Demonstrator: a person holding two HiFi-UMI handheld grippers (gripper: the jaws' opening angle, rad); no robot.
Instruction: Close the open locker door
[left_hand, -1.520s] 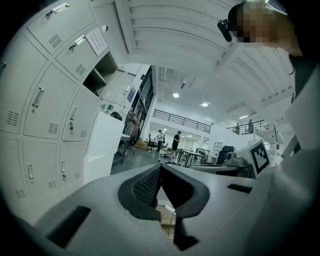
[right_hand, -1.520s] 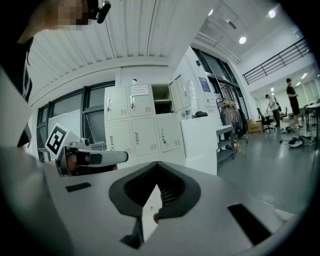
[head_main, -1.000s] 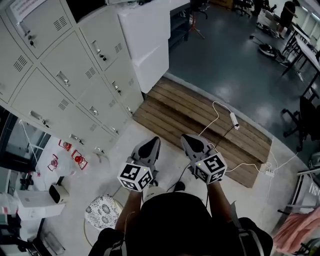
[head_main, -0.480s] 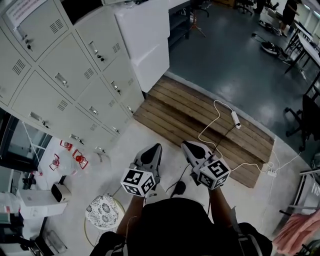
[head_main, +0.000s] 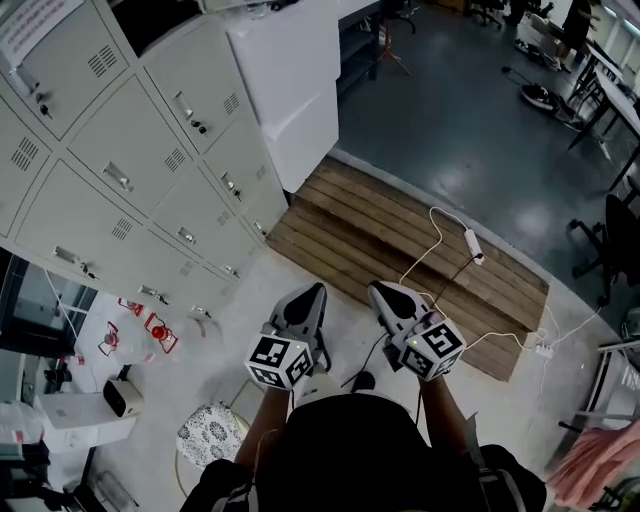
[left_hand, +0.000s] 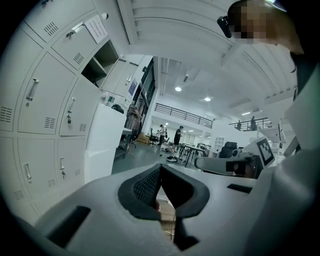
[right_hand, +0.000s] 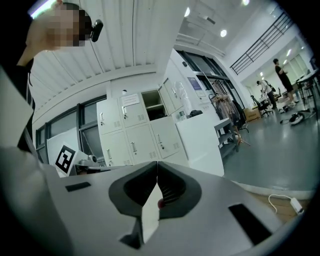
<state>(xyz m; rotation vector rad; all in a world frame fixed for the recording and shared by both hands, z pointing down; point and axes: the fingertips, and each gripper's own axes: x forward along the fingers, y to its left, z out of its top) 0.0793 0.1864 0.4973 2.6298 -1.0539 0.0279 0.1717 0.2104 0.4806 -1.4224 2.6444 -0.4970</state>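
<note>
Lockers: a grey bank of lockers (head_main: 150, 150) stands at the far left, with most doors shut.
Open locker: the open locker (right_hand: 152, 105) is in the upper row, near the white cabinet (head_main: 290, 90). It is dark inside, so its content cannot be told.
Left gripper: the left gripper (head_main: 310, 292) is held low over the floor, well apart from the lockers. Its jaws are pressed together with nothing between.
Right gripper: the right gripper (head_main: 377, 290) is just beside the left one, pointing toward the wooden platform (head_main: 400, 240). Its jaws are also pressed together on nothing.
</note>
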